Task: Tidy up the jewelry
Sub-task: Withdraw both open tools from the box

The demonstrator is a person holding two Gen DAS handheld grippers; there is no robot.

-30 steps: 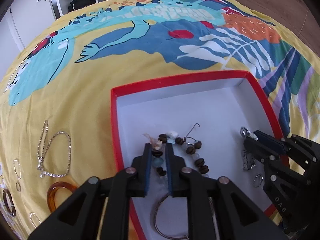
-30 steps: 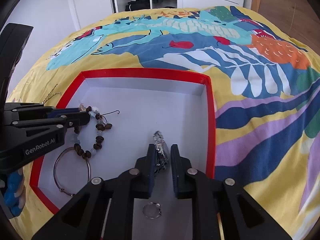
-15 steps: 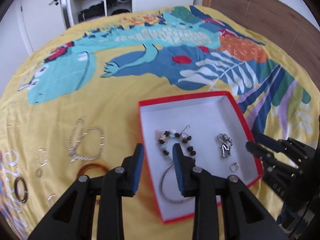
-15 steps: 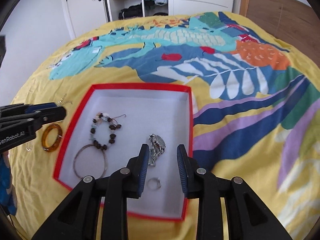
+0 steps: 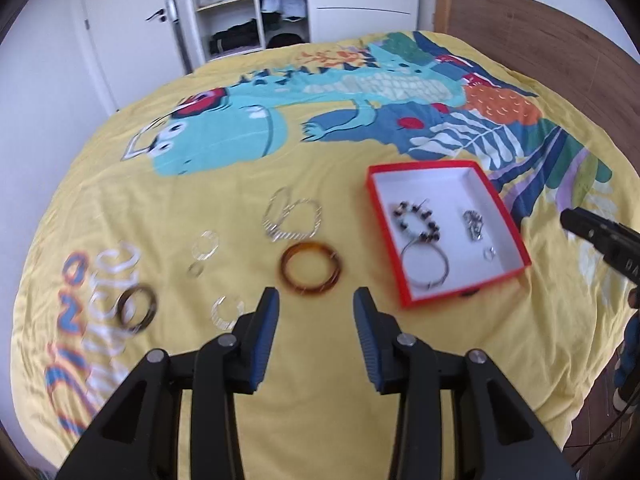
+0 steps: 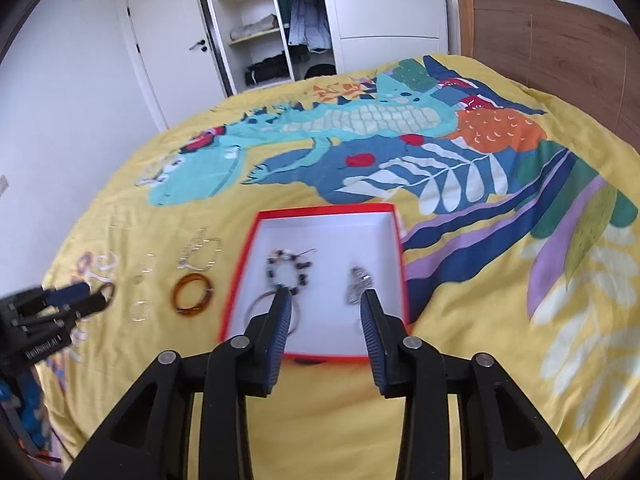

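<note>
The bed point(image 5: 168, 184) is carrying everything; the red box point(image 5: 505, 216) is sitting at two o'clock, collecting a beaded bracelet point(image 5: 416, 220). The amber bangle point(image 5: 310, 267), at twelve, is probably awaiting collection. The left tool point(image 5: 316, 316) and right tool point(image 6: 325, 322) are opening, holding nothing.

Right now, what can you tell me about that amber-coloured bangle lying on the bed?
The amber bangle is a glossy, translucent brown-orange ring, plastic or resin by its look, and seems to be two or three thin hoops stacked together. It lies flat on the yellow bedspread, apart from the red box on one side and near the sparkly chain. Neither gripper touches it.
</note>
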